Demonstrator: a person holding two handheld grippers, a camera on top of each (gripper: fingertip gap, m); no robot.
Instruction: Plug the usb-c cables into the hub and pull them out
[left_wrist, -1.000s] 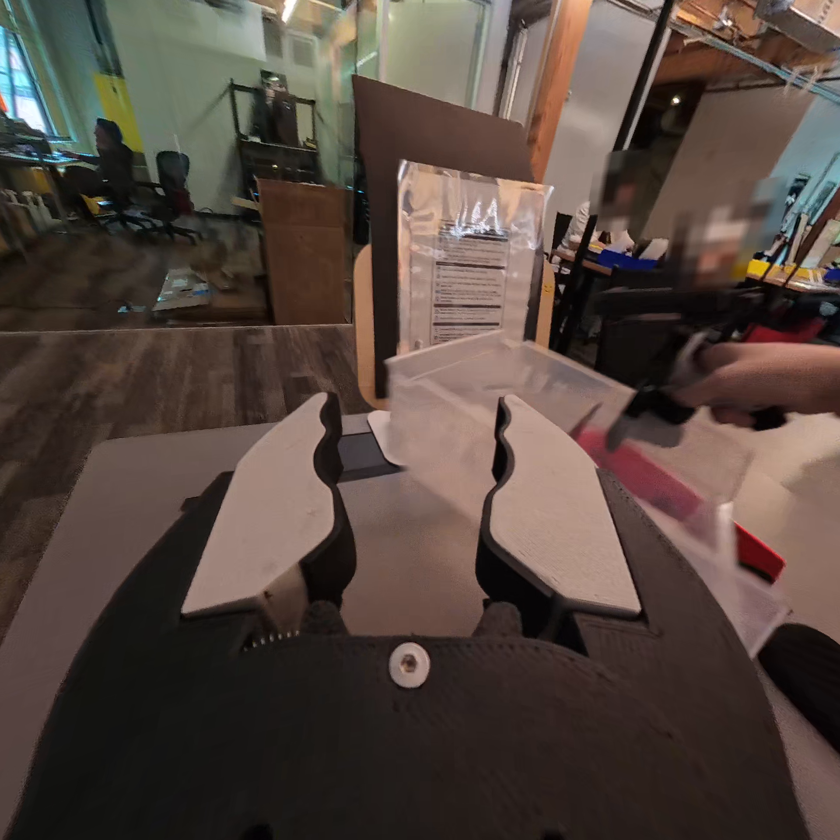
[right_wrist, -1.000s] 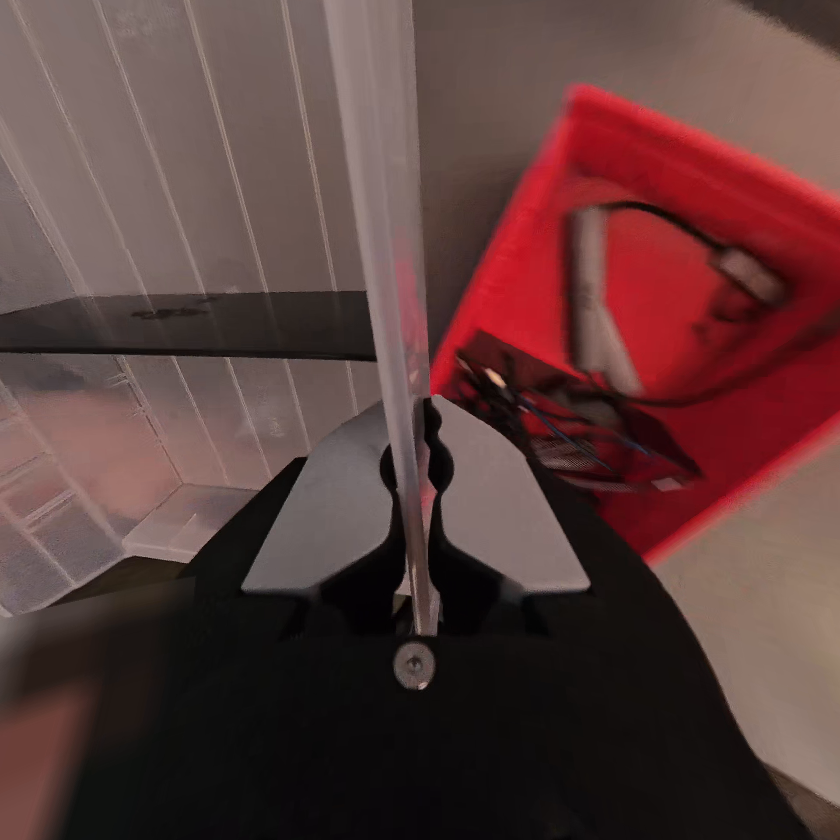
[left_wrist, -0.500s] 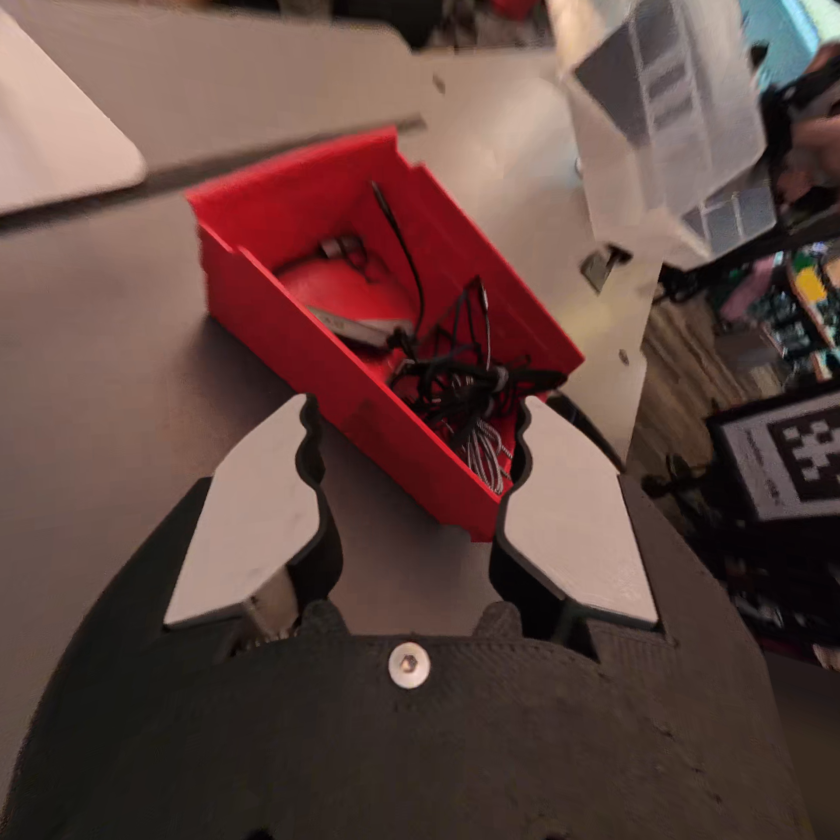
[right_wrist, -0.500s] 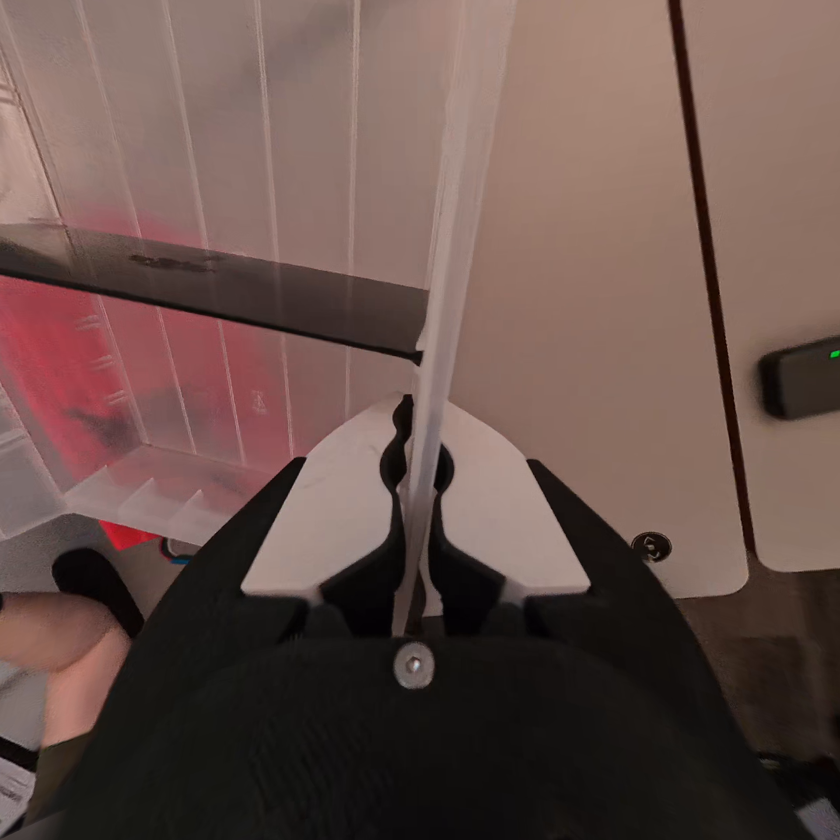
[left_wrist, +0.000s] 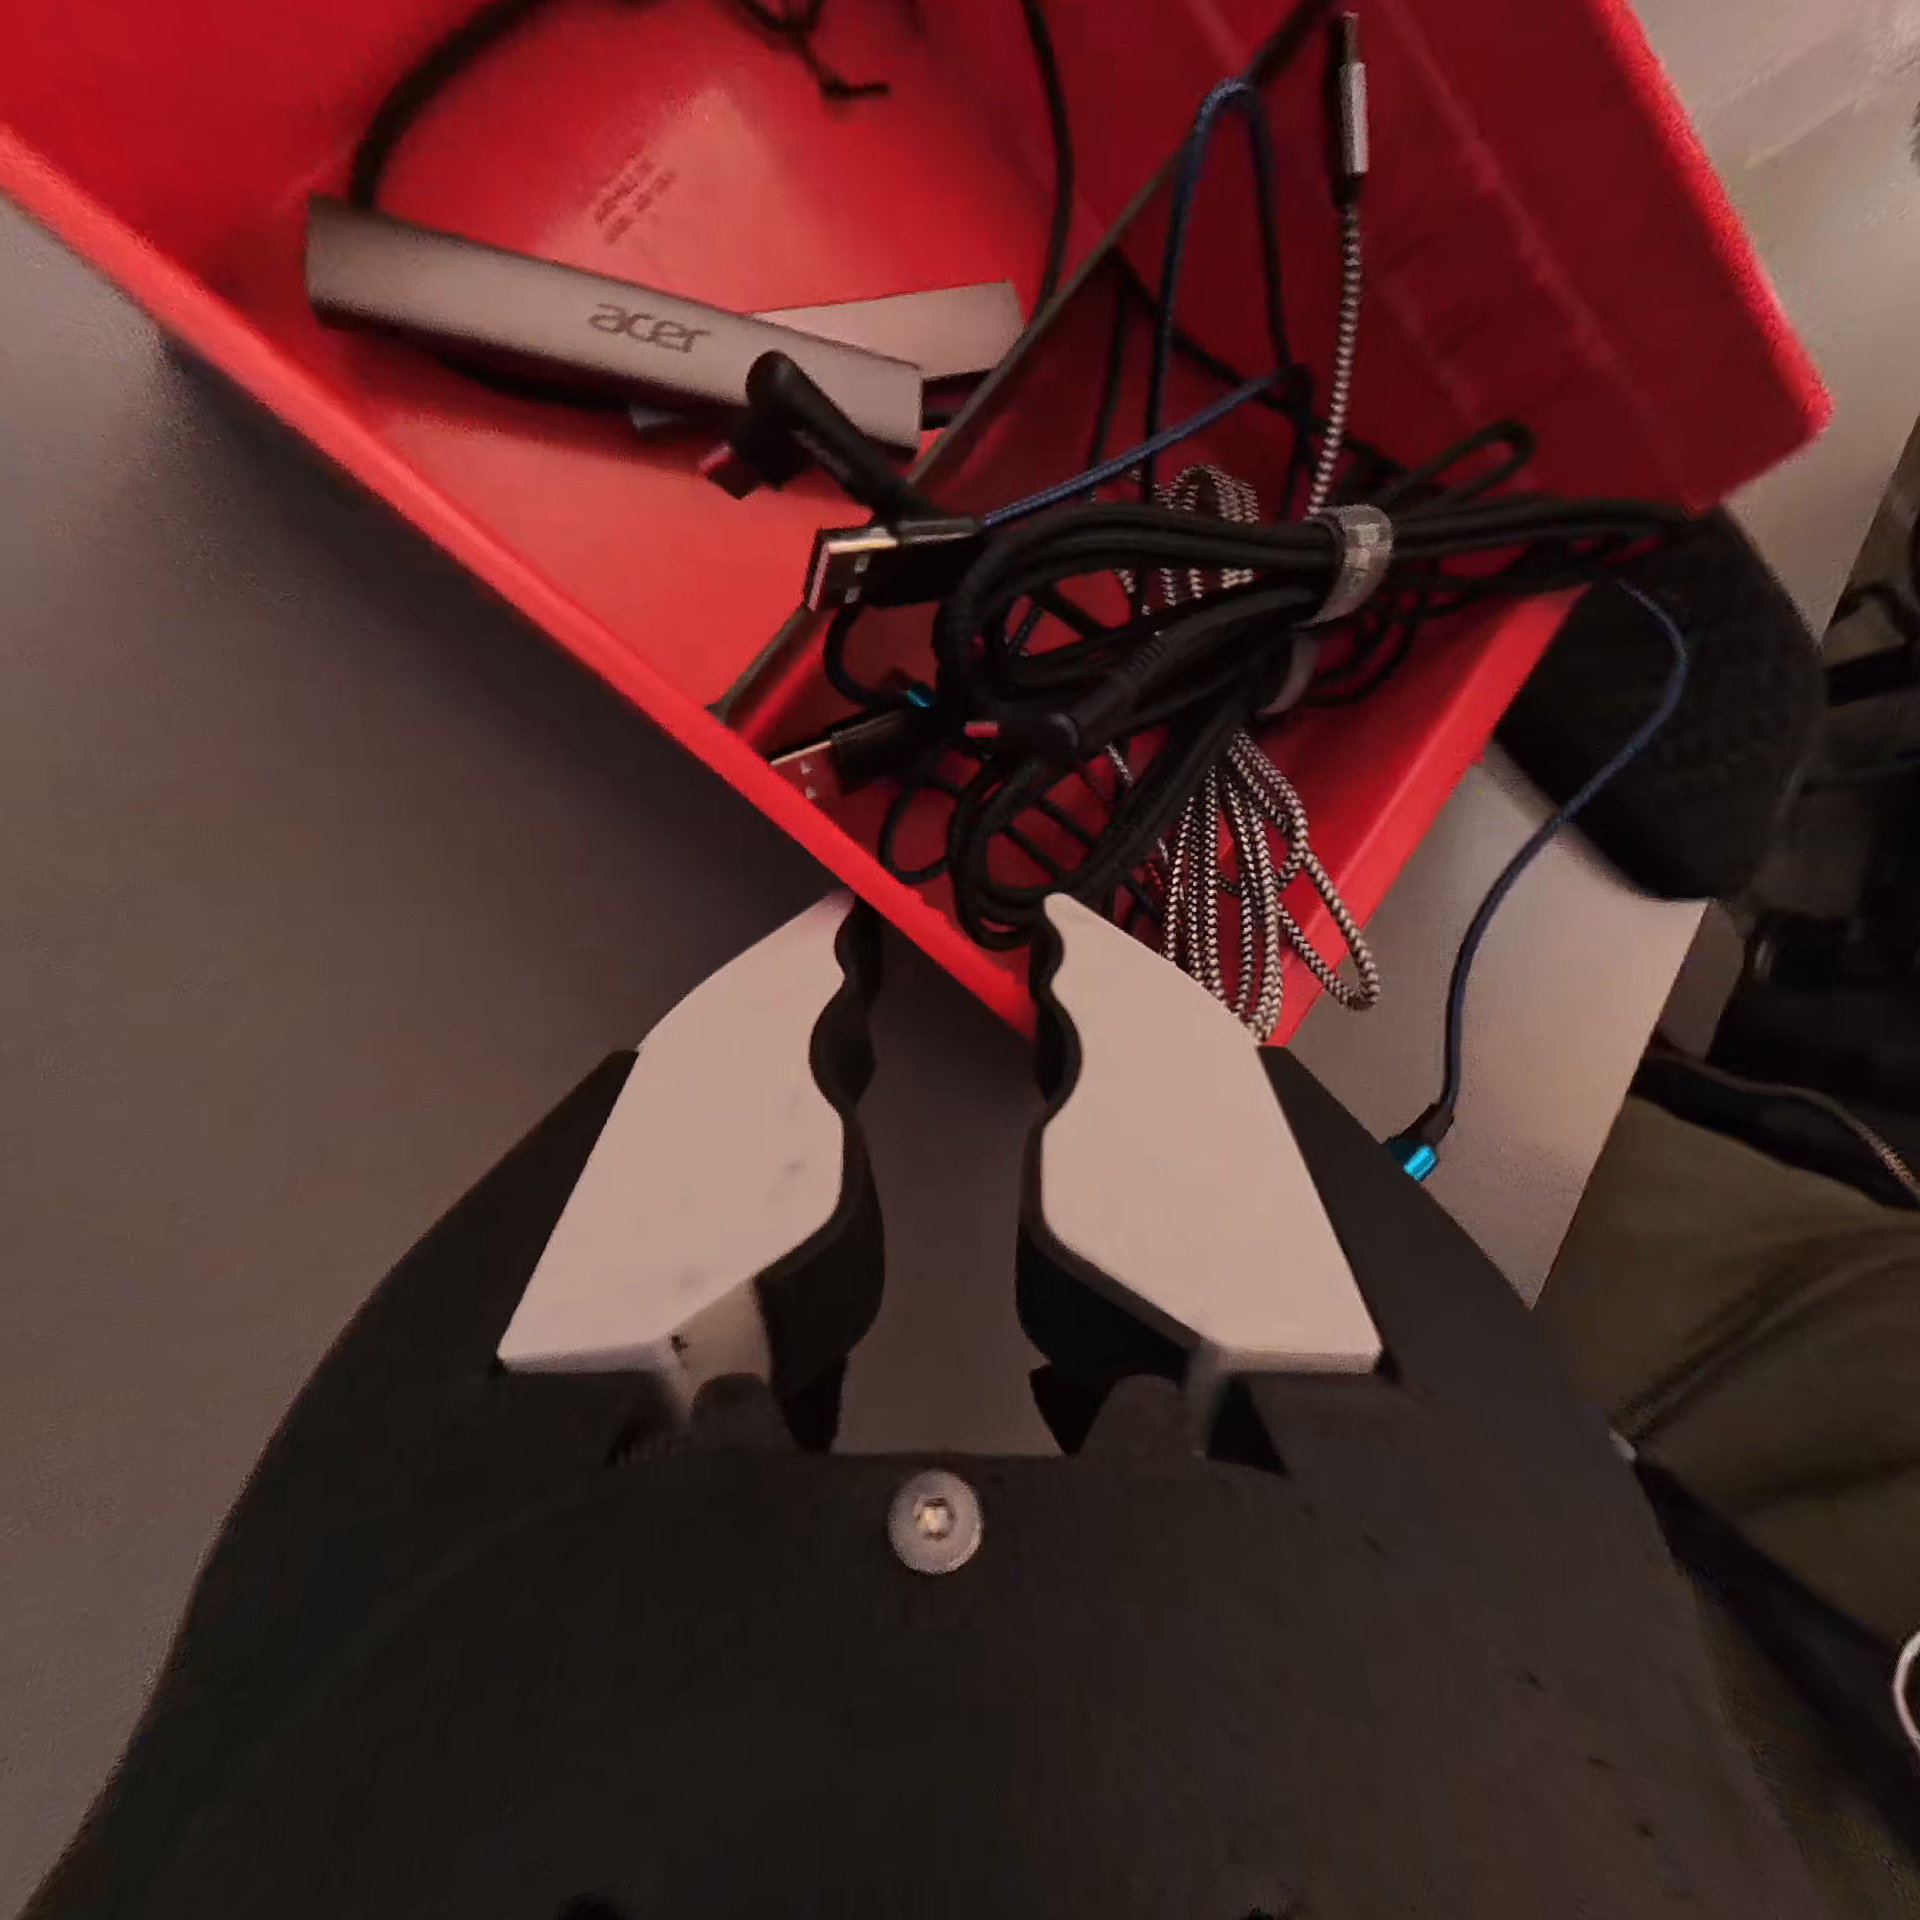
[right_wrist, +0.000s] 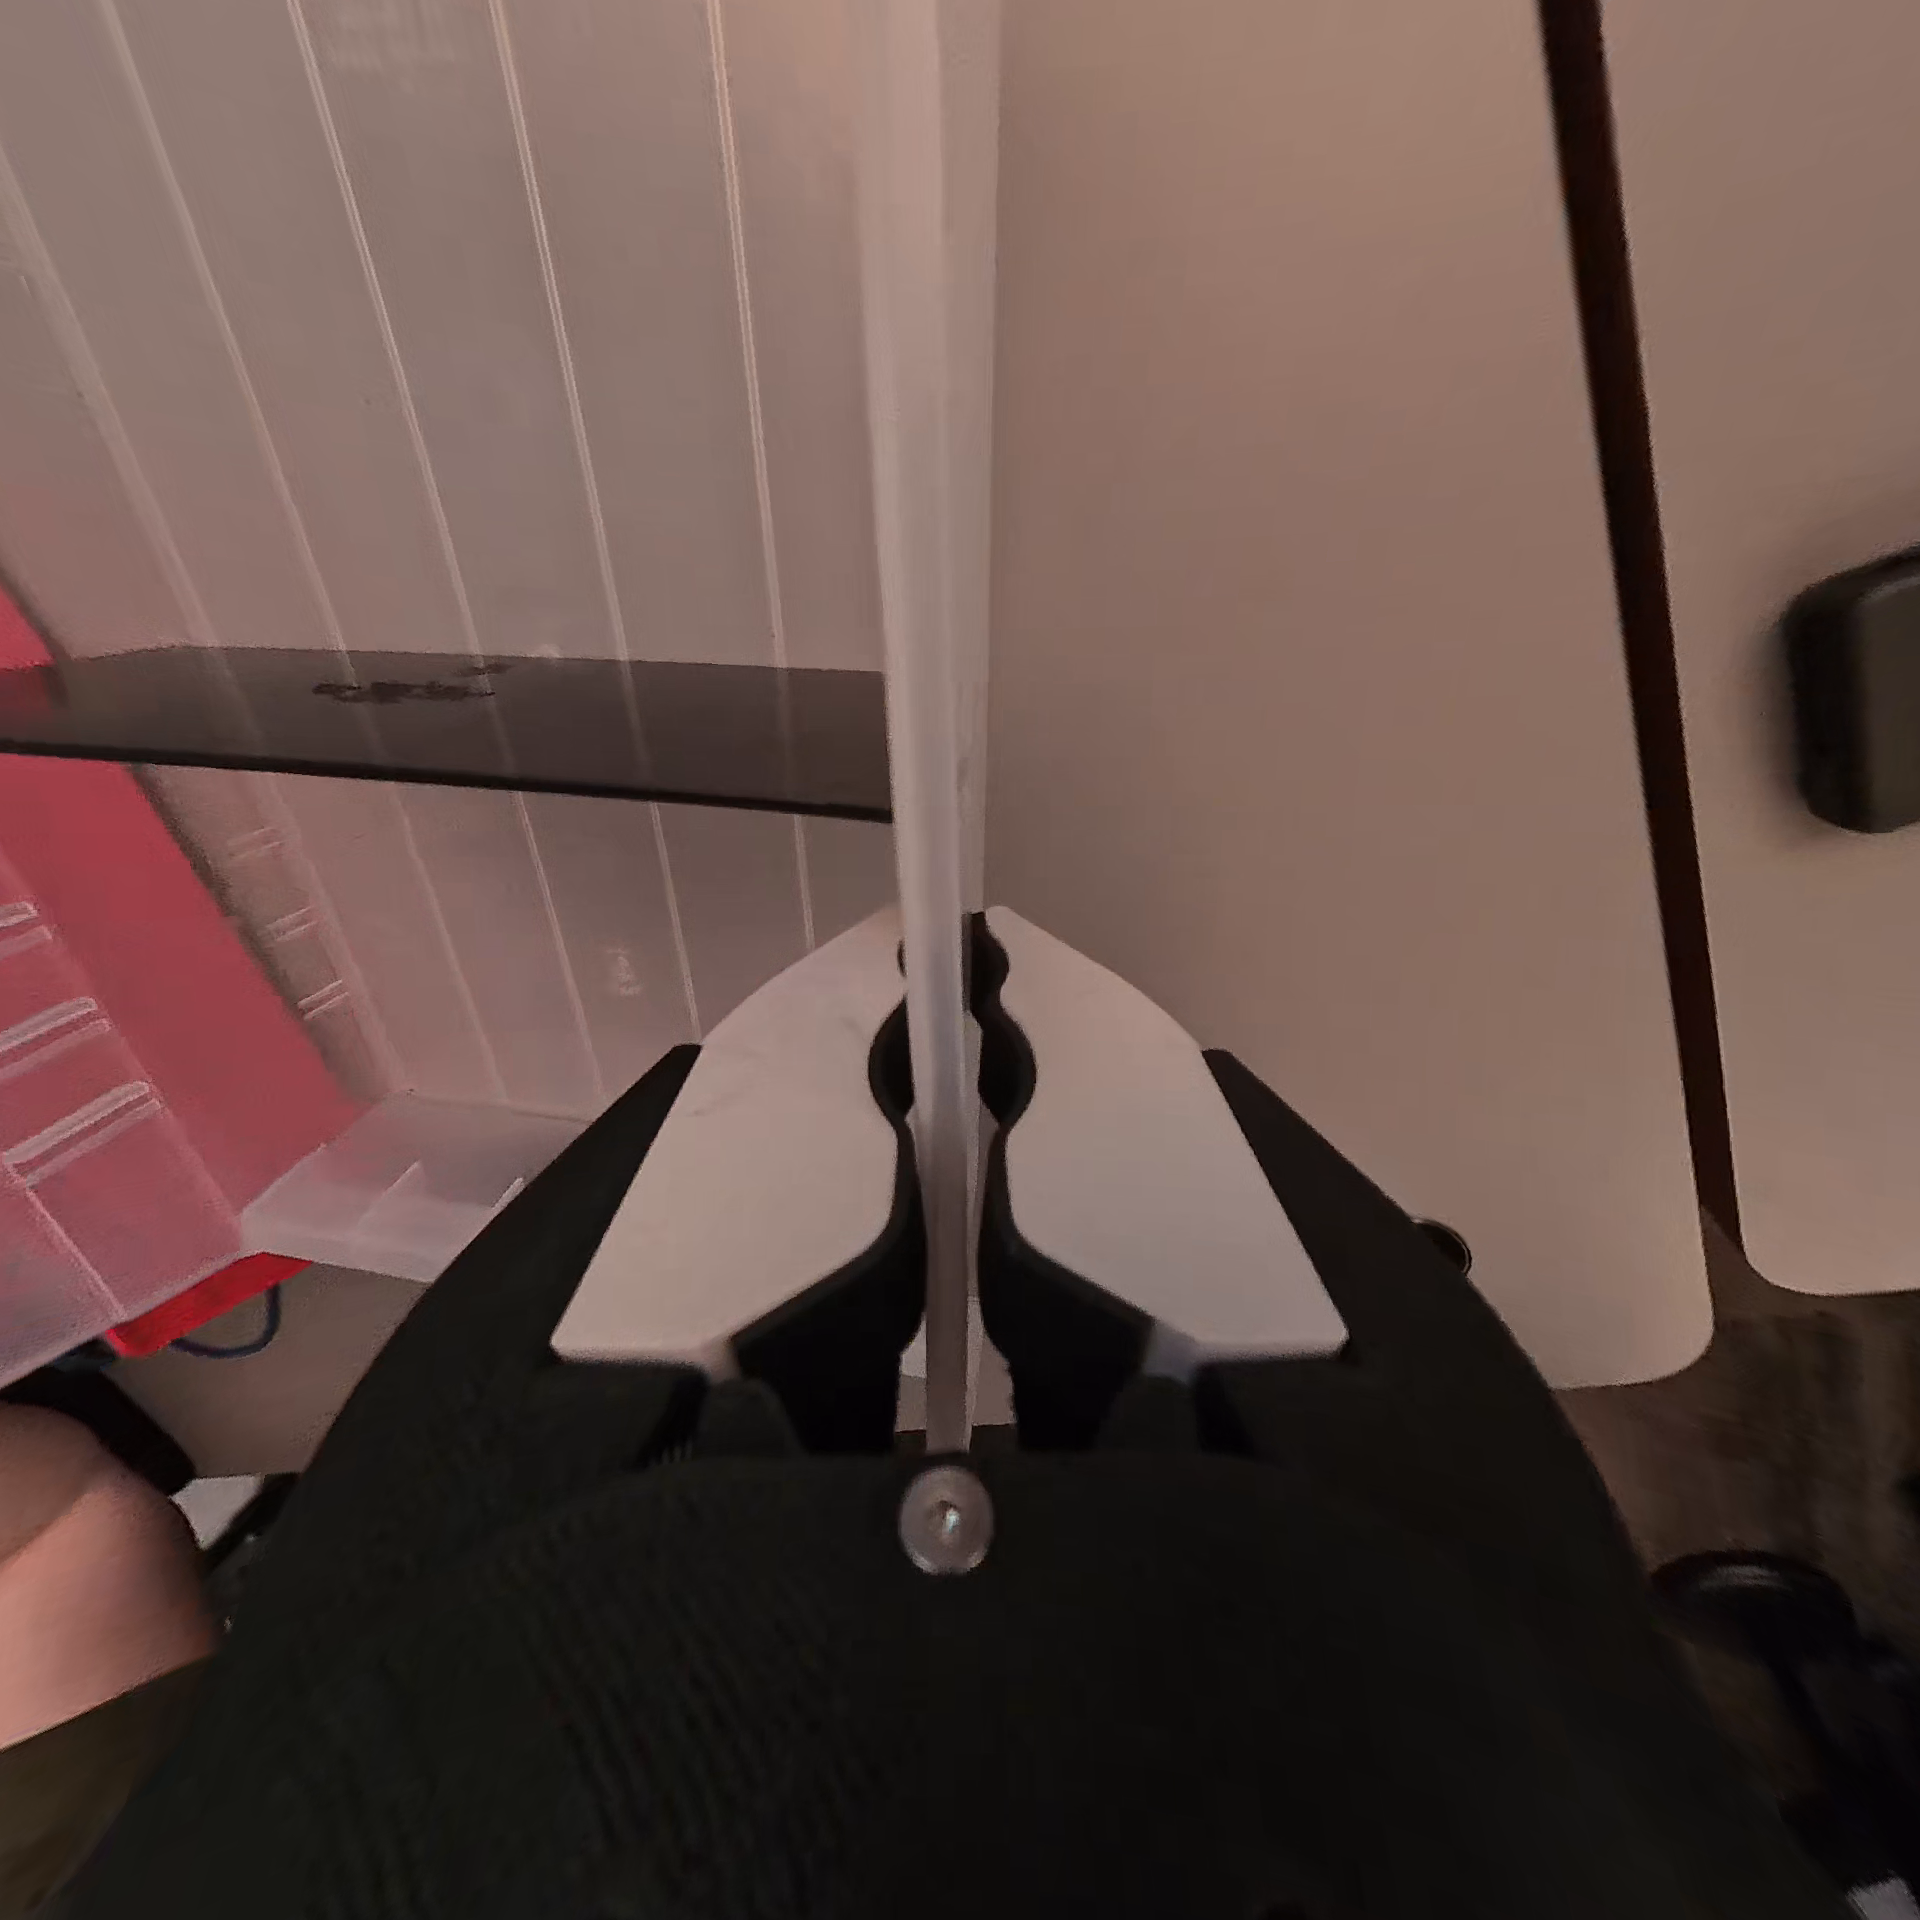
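Note:
A red bin (left_wrist: 436, 457) stands on the grey table. In it lie a grey USB hub (left_wrist: 582, 312) and a tangle of black and braided cables (left_wrist: 1195, 623) with loose plugs. My left gripper (left_wrist: 945, 914) is open and empty, its fingertips just above the bin's near rim, next to the cable tangle. My right gripper (right_wrist: 940, 925) is shut on the edge of a clear plastic cover (right_wrist: 925, 520) and holds it up. The red bin (right_wrist: 125, 935) shows dimly through the cover at the left.
A thin blue cable with a blue plug (left_wrist: 1418, 1153) hangs out over the bin's right side. A black padded object (left_wrist: 1683, 727) sits right of the bin. A hand (right_wrist: 73, 1538) shows at lower left. A dark device (right_wrist: 1860, 696) sits on a white panel. Spacing between my two grippers at the tips: around 50 cm.
My left gripper has swung down from facing the room to close over the red bin, and its jaws have narrowed. My right gripper kept its hold and carried the clear cover away from the bin.

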